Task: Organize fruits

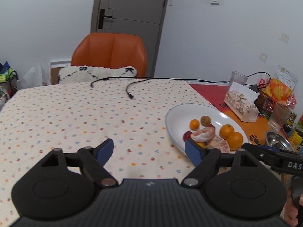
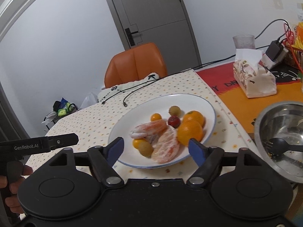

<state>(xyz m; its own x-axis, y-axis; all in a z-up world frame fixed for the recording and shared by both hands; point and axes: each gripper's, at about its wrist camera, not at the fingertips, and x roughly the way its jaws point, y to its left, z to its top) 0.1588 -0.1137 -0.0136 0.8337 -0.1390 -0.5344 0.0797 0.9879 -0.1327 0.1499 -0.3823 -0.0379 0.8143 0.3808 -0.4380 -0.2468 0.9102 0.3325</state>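
Observation:
A white plate (image 2: 189, 100) holds mixed fruit: two oranges (image 2: 190, 132), two peeled citrus pieces (image 2: 165, 147), small kumquats (image 2: 155, 117), a red fruit (image 2: 174, 121) and brownish-green round fruits (image 2: 145, 149). My right gripper (image 2: 156, 149) is open and empty, just above the plate's near rim. My left gripper (image 1: 149, 150) is open and empty over the dotted tablecloth (image 1: 75, 113), left of the plate (image 1: 176, 113). The fruit shows there too, with oranges (image 1: 231, 134) at the right.
A steel bowl (image 2: 265, 121) with a black spoon (image 2: 284, 147) stands right of the plate. A tissue box (image 2: 253, 79), a glass (image 2: 244, 41) and snack packs (image 1: 280, 89) stand at the back right. Black cables (image 1: 130, 89) lie across the far table. An orange chair (image 1: 109, 53) stands behind.

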